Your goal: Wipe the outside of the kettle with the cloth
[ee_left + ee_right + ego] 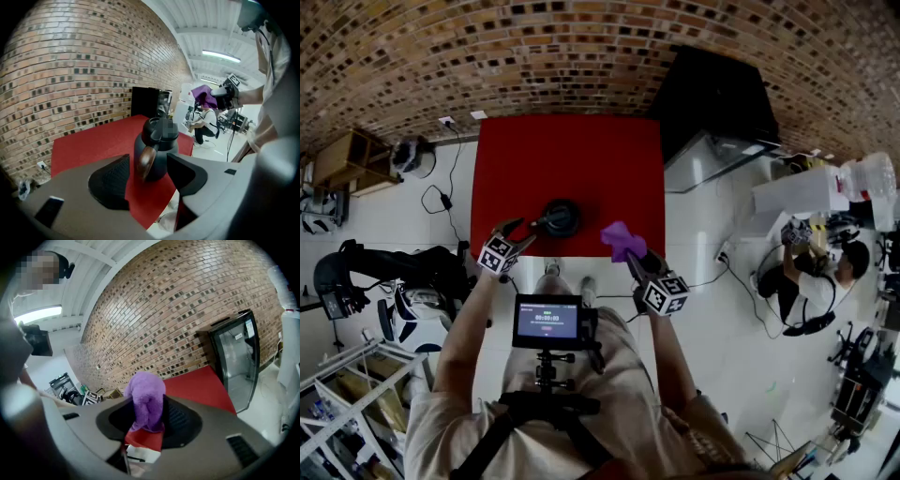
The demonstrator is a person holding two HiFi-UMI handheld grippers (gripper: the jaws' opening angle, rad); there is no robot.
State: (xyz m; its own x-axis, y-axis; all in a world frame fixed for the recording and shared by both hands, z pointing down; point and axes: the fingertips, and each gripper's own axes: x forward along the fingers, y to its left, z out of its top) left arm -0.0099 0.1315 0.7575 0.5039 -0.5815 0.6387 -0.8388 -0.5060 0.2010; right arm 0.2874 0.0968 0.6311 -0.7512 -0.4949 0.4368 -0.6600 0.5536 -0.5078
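A black kettle (562, 218) with a brown wooden handle (146, 162) stands near the front edge of the red table (581, 155). My left gripper (517, 232) is open just left of it, its jaws spread on either side of the handle without touching the kettle (157, 150). The purple cloth (622, 240) is bunched between the jaws of my right gripper (630, 251), which is shut on it and held up over the table's front right corner, apart from the kettle. From the right gripper view the cloth (146, 401) stands upright between the pads.
A black glass-door fridge (234, 357) stands beside the table against the brick wall. A person (806, 272) crouches on the floor at the right among equipment. A chair and cables (403, 281) lie to the left. A camera rig (548, 323) hangs on my chest.
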